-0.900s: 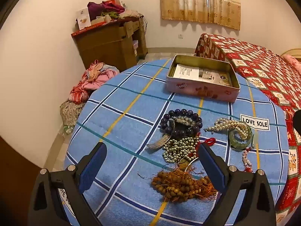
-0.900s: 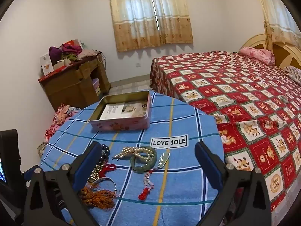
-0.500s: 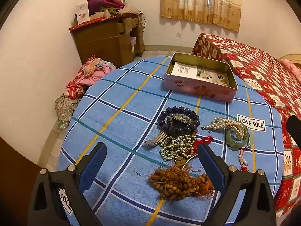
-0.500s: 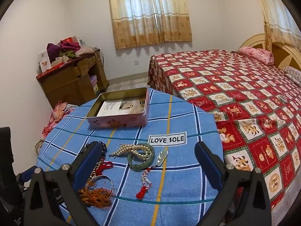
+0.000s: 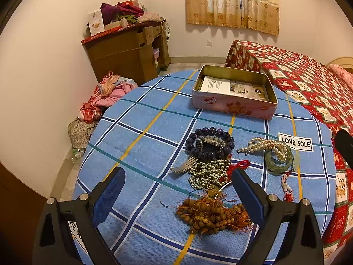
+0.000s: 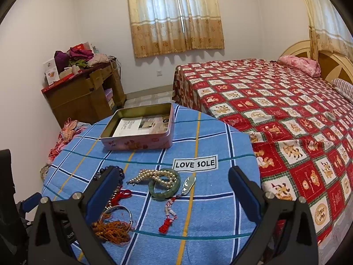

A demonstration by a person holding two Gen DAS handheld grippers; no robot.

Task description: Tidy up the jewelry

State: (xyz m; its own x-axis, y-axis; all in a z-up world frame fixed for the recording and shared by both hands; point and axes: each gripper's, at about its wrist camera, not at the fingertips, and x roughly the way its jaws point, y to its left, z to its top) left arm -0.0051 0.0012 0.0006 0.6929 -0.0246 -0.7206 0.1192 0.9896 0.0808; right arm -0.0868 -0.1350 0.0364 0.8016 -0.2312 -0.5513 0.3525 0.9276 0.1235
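Jewelry lies on a round table with a blue plaid cloth (image 5: 141, 132): a dark purple bead bracelet (image 5: 209, 142), a silver bead pile (image 5: 208, 173), brown wooden beads (image 5: 209, 215), a pearl strand (image 5: 264, 146), a green jade bangle (image 5: 279, 162) and a red tassel charm (image 6: 167, 218). An open pink tin (image 5: 233, 91) lined with paper stands at the far side. My left gripper (image 5: 177, 195) is open and empty above the near edge, the brown beads between its fingers. My right gripper (image 6: 173, 191) is open and empty above the bangle (image 6: 164, 187) and pearls (image 6: 152, 175).
A bed with a red patterned cover (image 6: 286, 110) is close on the right of the table. A brown cabinet (image 5: 128, 53) piled with clothes stands by the far wall. A heap of clothes (image 5: 106, 97) lies on the floor on the left.
Both grippers have pulled back and risen slightly, so the table and jewelry sit a little lower and farther in view. Both stay open. No jewelry has moved.
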